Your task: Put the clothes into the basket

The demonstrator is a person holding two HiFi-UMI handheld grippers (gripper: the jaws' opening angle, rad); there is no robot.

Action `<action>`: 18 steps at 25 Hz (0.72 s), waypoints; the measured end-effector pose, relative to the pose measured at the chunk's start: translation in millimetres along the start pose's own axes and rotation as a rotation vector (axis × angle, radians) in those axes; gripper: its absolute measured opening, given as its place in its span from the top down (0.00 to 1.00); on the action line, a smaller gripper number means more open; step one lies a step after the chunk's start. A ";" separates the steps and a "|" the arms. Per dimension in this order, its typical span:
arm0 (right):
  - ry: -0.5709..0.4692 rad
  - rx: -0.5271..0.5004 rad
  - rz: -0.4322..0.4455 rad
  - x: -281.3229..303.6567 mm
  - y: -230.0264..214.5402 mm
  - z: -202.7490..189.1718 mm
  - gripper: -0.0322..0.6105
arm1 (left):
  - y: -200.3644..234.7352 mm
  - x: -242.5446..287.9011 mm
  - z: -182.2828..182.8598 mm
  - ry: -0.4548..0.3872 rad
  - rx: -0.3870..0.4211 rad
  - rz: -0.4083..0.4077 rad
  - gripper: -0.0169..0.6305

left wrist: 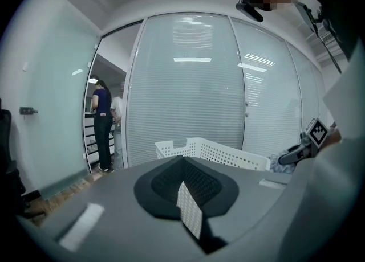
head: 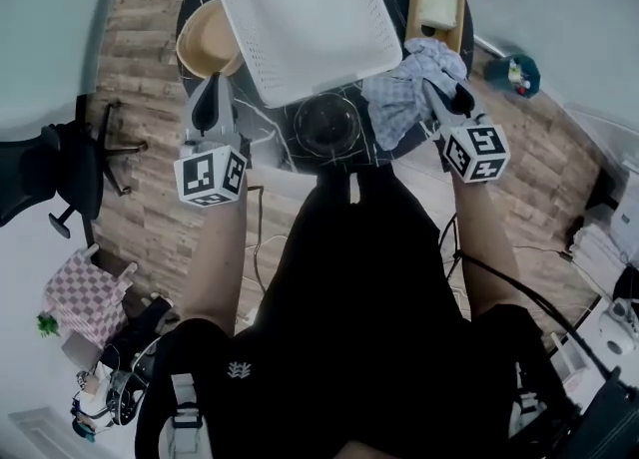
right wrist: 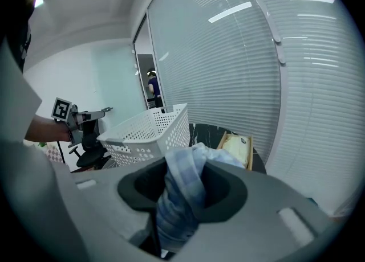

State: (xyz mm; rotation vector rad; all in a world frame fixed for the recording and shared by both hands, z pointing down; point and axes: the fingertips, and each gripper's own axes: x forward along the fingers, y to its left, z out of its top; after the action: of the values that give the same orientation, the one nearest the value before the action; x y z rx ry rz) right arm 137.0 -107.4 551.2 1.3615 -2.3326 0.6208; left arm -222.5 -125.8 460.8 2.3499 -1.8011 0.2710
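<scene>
A white perforated basket (head: 300,18) stands on a round dark table (head: 394,138); it also shows as the basket (left wrist: 214,151) and the basket (right wrist: 148,132) in the gripper views. My right gripper (head: 439,88) is raised at the basket's right corner, shut on a blue checked cloth (head: 404,88). The cloth (right wrist: 179,198) bunches between the jaws and hangs over them. My left gripper (head: 205,93) is held up at the basket's left side, its jaws together with nothing between them.
A wooden box (head: 436,3) lies right of the basket, a tan bowl-shaped thing (head: 205,40) left of it, and a dark round object (head: 327,126) in front. An office chair (head: 60,173) stands on the floor at left. A person (left wrist: 102,124) stands beyond the glass wall.
</scene>
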 end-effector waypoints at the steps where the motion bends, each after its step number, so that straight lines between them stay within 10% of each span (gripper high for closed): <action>1: -0.007 -0.004 -0.005 -1.7 -0.5 4.9 0.71 | -0.4 -0.1 6.6 -0.012 0.001 -0.004 0.96; 18: -0.129 -0.070 -0.062 -39.5 -5.3 89.9 0.71 | -12.5 -5.3 72.6 -0.099 0.003 -0.053 0.96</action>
State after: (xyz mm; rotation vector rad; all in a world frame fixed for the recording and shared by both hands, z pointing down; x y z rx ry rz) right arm 151.8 -130.1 456.7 1.4756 -2.3766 0.4403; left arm -208.8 -135.2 388.9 2.4496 -1.7787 0.1535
